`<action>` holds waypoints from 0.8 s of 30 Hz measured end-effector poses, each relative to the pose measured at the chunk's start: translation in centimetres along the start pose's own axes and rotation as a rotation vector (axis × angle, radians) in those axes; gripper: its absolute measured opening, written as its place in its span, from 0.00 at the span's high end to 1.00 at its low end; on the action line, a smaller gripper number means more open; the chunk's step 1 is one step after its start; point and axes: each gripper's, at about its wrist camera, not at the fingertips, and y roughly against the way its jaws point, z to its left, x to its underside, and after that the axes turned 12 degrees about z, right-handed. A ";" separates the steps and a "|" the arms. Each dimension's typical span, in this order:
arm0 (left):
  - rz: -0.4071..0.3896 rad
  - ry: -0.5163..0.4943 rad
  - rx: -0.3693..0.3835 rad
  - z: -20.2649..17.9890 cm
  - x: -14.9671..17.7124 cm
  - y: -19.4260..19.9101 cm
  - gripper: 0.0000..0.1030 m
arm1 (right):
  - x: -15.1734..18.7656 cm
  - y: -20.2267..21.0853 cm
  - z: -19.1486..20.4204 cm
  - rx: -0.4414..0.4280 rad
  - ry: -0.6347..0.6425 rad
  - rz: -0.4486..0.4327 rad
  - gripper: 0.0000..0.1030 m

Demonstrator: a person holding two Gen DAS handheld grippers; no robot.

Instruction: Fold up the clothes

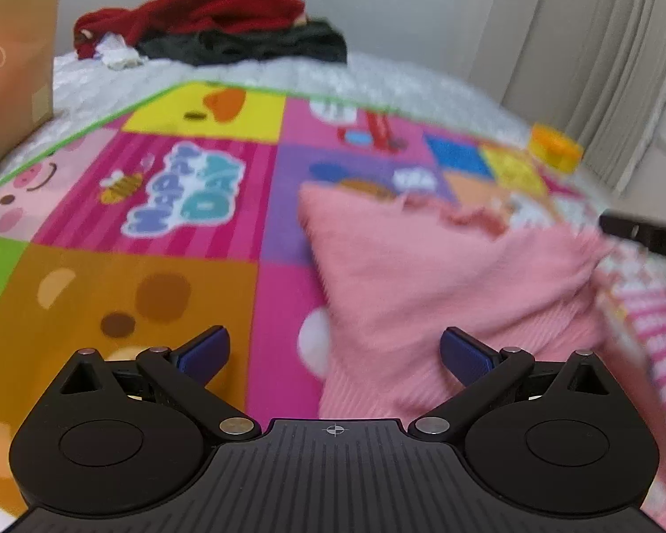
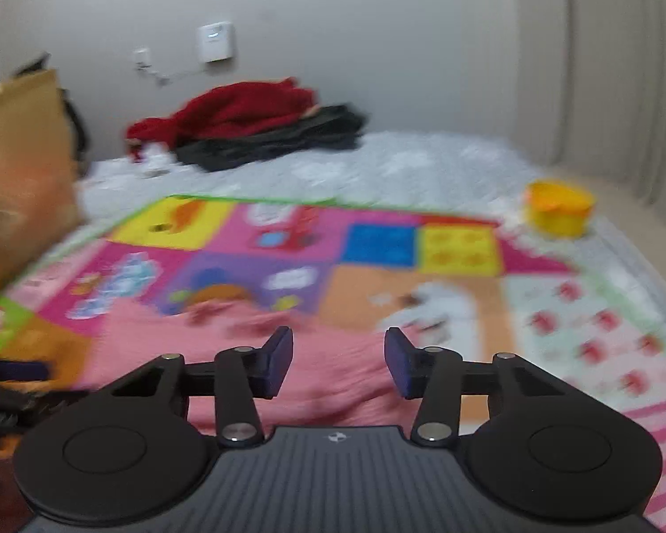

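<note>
A pink knitted garment (image 1: 444,275) lies partly folded on the colourful play mat (image 1: 155,204); it also shows in the right wrist view (image 2: 333,377). My left gripper (image 1: 335,355) is wide open and empty, above the garment's near left edge. My right gripper (image 2: 338,362) is open and empty, just above the garment's middle. A black part of the right gripper (image 1: 644,235) shows at the far right of the left wrist view, by the garment's far corner. Both views are blurred.
A pile of red (image 1: 208,9) and dark (image 1: 253,44) clothes lies at the back by the wall. A cardboard box (image 1: 9,75) stands at the left. A yellow and orange container (image 2: 557,208) sits at the right on the white quilted cover (image 2: 377,169).
</note>
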 end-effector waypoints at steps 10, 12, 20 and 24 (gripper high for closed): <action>-0.041 0.084 0.323 -0.5 -1.4 -1.8 0.00 | 1.9 -4.7 -1.3 -0.058 -0.060 0.180 0.55; -0.045 0.101 0.342 -0.5 -2.3 -2.6 0.00 | 1.5 -3.8 -0.9 -0.039 -0.021 0.165 0.55; -0.200 0.202 0.398 2.2 -3.7 -0.6 0.00 | -0.5 -1.0 -1.2 -0.081 -0.023 0.045 0.60; -0.162 0.145 0.443 1.5 -3.7 -1.1 0.02 | 0.5 -4.9 -2.1 -0.096 -0.089 0.156 0.60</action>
